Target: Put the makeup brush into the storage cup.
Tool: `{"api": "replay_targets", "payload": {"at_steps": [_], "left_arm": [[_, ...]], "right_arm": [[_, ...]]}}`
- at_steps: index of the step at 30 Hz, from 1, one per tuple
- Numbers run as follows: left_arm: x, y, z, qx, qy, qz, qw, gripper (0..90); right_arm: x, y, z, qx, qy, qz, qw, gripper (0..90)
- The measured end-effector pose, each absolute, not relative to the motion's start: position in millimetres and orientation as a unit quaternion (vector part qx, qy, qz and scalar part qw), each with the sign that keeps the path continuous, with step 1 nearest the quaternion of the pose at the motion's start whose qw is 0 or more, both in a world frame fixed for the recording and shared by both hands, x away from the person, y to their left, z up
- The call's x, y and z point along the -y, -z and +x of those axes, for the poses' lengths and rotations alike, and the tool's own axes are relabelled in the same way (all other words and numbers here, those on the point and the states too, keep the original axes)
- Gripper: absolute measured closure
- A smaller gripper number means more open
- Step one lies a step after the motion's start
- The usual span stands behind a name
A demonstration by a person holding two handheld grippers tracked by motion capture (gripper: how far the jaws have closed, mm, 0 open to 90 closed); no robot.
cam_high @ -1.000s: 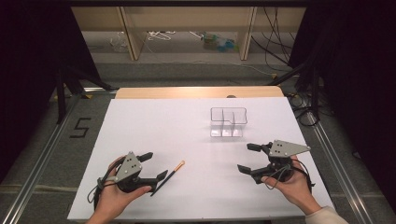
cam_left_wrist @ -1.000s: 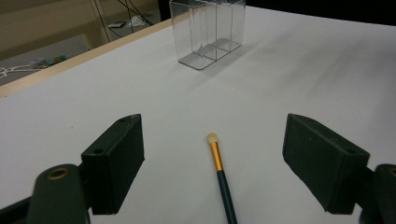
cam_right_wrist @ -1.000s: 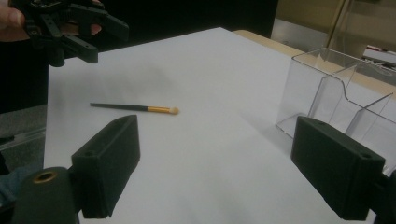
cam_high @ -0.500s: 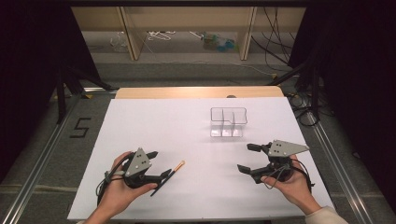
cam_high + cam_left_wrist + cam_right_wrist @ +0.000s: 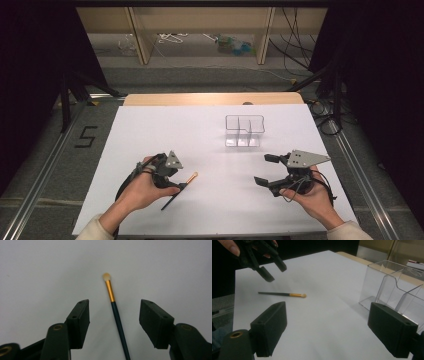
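Observation:
A thin makeup brush [image 5: 192,176] with a dark handle, gold ferrule and pale tip lies flat on the white table sheet [image 5: 200,135]. My left gripper [image 5: 176,185] hangs just over its handle. In the left gripper view the brush [image 5: 117,317] runs up between the two pads with a gap on each side. These jaws have just been closing and the left gripper [image 5: 114,303] is still open. My right gripper [image 5: 266,170] hovers open at the right with nothing between its jaws. The right gripper view [image 5: 327,315] shows the brush [image 5: 282,294] and, farther off, the left gripper [image 5: 273,271].
A clear plastic box [image 5: 244,131] with dividers stands on the sheet beyond my right gripper, close on the right in the right gripper view [image 5: 387,282]. A wooden strip [image 5: 210,98] edges the table's far side. Dark floor and metal rails flank the table.
My left gripper has moved right and slightly away, over the brush handle, and its jaws have narrowed around it. The brush and the right gripper have stayed put.

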State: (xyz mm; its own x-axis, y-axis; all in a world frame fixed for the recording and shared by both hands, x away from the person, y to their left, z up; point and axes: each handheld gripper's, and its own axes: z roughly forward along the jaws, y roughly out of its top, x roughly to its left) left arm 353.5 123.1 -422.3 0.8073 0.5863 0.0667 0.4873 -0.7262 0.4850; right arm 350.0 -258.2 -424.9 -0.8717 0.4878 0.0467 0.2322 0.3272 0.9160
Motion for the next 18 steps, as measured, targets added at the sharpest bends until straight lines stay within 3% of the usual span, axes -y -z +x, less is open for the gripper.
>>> {"api": "replay_targets", "payload": {"at_steps": [9,18], "left_arm": [[-112,440,370,-0.312,-0.044,0.941,0.120,45.0],[-102,453,380,-0.307,-0.028,0.947,0.088,54.7]], "right_arm": [[257,426,351,-0.805,-0.536,0.220,0.128,16.5],[257,427,351,-0.804,-0.536,0.220,0.133,16.6]]}}
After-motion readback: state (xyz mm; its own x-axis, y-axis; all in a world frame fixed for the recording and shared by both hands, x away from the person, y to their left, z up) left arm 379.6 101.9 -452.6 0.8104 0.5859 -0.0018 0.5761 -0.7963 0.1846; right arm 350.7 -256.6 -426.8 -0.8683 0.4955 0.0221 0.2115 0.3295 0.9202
